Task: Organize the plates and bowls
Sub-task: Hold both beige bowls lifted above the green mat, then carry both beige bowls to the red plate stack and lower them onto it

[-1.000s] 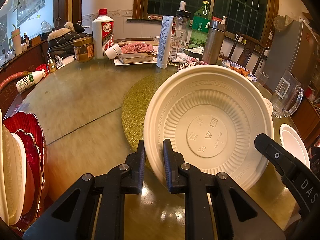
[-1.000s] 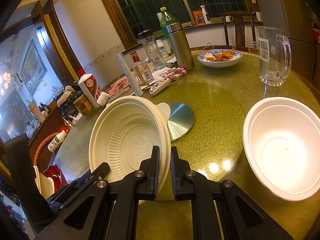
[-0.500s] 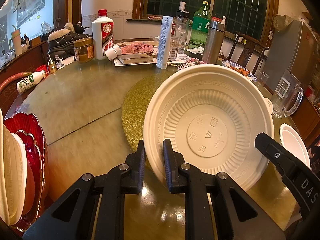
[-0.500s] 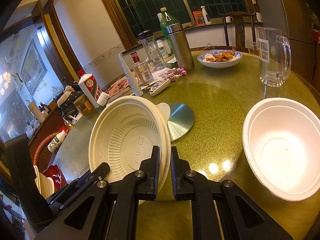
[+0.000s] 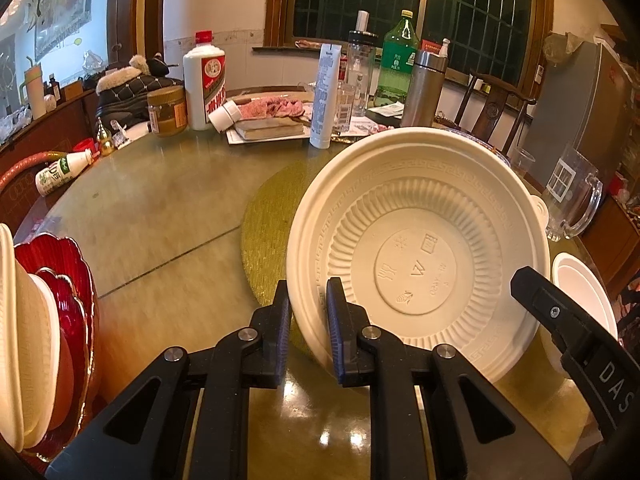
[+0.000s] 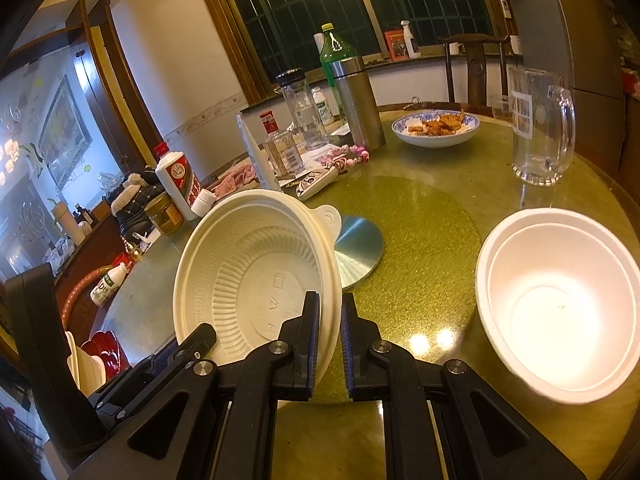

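A cream ribbed bowl (image 5: 420, 256) is held up on edge above the table, its stamped underside facing the left wrist camera. My left gripper (image 5: 308, 320) is shut on its lower left rim. In the right wrist view the same cream bowl (image 6: 256, 280) is tilted, and my right gripper (image 6: 330, 332) is shut on its lower right rim. The left gripper (image 6: 188, 356) shows there just below the bowl, at lower left. A white bowl (image 6: 560, 304) sits upright on the table to the right, also seen as the white bowl (image 5: 580, 292) behind my right gripper's black body.
Red scalloped plates (image 5: 68, 292) and cream plates (image 5: 24, 344) stand on edge at the left. A glass jug (image 6: 540, 136), a dish of food (image 6: 436, 128), a steel flask (image 6: 360, 104) and several bottles line the far side. A metal disc (image 6: 356, 252) lies on the gold mat (image 6: 420, 240).
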`<state>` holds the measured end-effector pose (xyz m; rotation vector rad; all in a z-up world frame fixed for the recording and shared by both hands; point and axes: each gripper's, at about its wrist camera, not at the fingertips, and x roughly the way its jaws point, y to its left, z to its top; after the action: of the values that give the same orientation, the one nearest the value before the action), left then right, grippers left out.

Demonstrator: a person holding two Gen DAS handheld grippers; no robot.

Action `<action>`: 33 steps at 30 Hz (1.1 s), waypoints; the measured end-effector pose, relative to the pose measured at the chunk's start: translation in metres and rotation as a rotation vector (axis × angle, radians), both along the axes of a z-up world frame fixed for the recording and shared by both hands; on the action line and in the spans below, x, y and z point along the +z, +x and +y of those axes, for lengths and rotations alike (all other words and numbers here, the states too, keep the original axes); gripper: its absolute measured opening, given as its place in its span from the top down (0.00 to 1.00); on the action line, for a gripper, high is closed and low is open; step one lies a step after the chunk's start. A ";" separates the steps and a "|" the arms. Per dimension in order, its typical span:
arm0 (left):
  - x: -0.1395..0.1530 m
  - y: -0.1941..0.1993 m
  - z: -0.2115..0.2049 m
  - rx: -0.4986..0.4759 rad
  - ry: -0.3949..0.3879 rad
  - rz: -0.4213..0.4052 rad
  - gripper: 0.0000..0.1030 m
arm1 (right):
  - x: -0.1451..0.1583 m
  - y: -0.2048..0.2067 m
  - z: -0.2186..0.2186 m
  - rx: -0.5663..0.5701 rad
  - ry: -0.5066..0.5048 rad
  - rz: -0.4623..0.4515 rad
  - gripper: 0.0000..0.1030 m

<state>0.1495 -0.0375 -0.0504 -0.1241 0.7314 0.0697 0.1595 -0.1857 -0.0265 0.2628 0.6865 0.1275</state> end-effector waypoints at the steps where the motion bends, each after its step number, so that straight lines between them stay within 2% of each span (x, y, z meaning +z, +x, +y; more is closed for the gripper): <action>1: 0.002 -0.001 0.000 0.002 0.005 -0.003 0.85 | 0.001 0.000 -0.001 0.001 0.004 -0.002 0.91; 16: 0.037 -0.022 0.011 0.021 0.056 -0.067 0.85 | 0.029 -0.021 0.013 0.022 -0.012 -0.063 0.90; 33: 0.059 -0.056 0.049 0.056 0.018 -0.113 0.85 | 0.060 -0.053 0.055 0.074 -0.058 -0.118 0.90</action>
<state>0.0932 0.0115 0.0082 -0.1306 0.6146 0.1219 0.1069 -0.1306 0.0338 0.1728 0.5817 0.1921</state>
